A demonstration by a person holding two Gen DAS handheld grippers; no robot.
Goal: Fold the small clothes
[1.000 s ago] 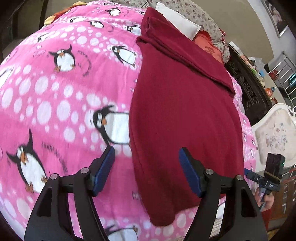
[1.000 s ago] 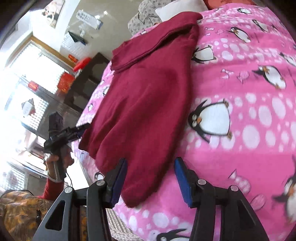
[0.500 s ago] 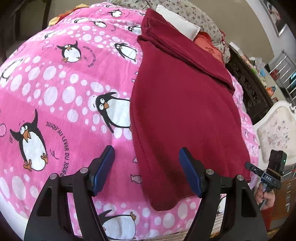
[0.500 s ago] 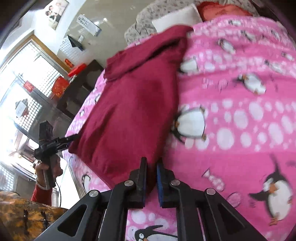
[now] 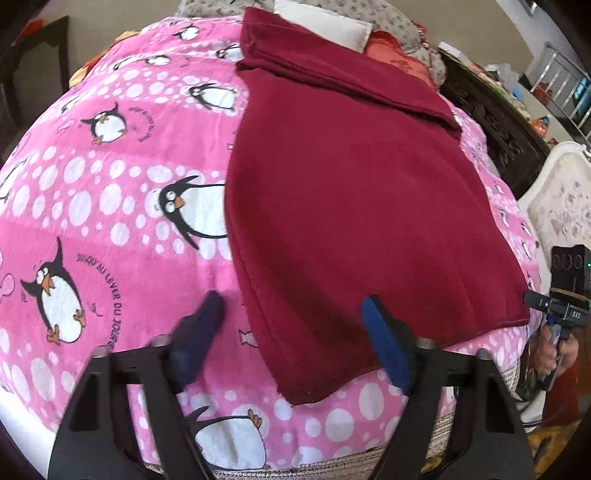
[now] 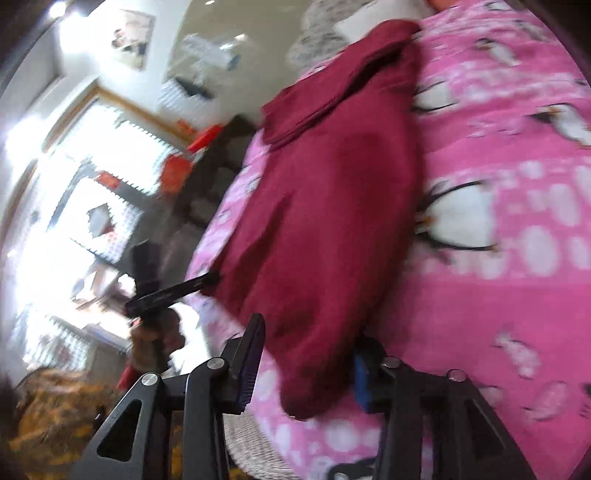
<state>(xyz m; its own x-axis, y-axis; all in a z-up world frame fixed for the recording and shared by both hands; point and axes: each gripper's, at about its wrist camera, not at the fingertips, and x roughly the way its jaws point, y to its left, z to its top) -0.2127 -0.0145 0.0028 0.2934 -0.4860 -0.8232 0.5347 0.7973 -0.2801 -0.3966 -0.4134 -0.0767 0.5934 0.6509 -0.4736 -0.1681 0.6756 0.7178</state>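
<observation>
A dark red garment [image 5: 351, 192] lies flat on the pink penguin blanket [image 5: 110, 184], its far end folded over. My left gripper [image 5: 295, 343] is open, its blue pads astride the garment's near left corner. In the left wrist view the other gripper [image 5: 557, 306] shows at the right edge of the bed. In the right wrist view the garment [image 6: 332, 206] is blurred; my right gripper [image 6: 306, 365] is open with the near corner of the garment between its fingers. The left gripper [image 6: 166, 291] shows there at the garment's other corner.
Pillows [image 5: 325, 22] lie at the head of the bed. A dark carved cabinet [image 5: 491, 122] and a white padded chair [image 5: 561, 206] stand to the right of the bed. Bright windows [image 6: 92, 184] are on the far side. The bed's woven edge [image 6: 258, 439] is close below.
My right gripper was shut half a second ago and is now open around the garment's corner. The left gripper stayed open and the view pulled back slightly; its left finger is blurred.
</observation>
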